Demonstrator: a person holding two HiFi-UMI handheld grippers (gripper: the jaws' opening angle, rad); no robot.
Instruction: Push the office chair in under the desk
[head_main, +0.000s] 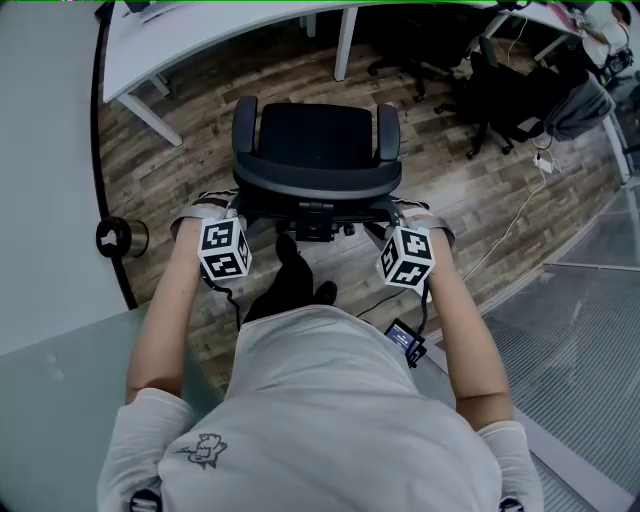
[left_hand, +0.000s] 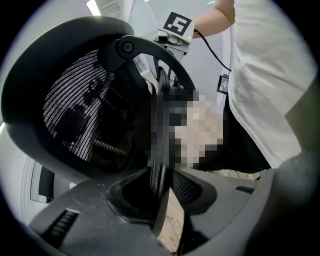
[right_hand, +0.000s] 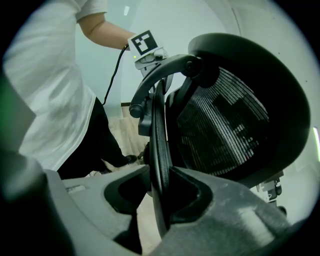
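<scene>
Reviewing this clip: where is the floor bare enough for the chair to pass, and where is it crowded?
Bare wood floor lies between the office chair and the white desk. It is crowded at the upper right, with dark chairs and a cable, and behind the chair, where the person's shoe stands.

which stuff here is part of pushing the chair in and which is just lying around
In the job: chair, clamped at its backrest rim by left gripper and right gripper; desk ahead of it.
Lying about: spare chairs, floor cable, round black object at left.
</scene>
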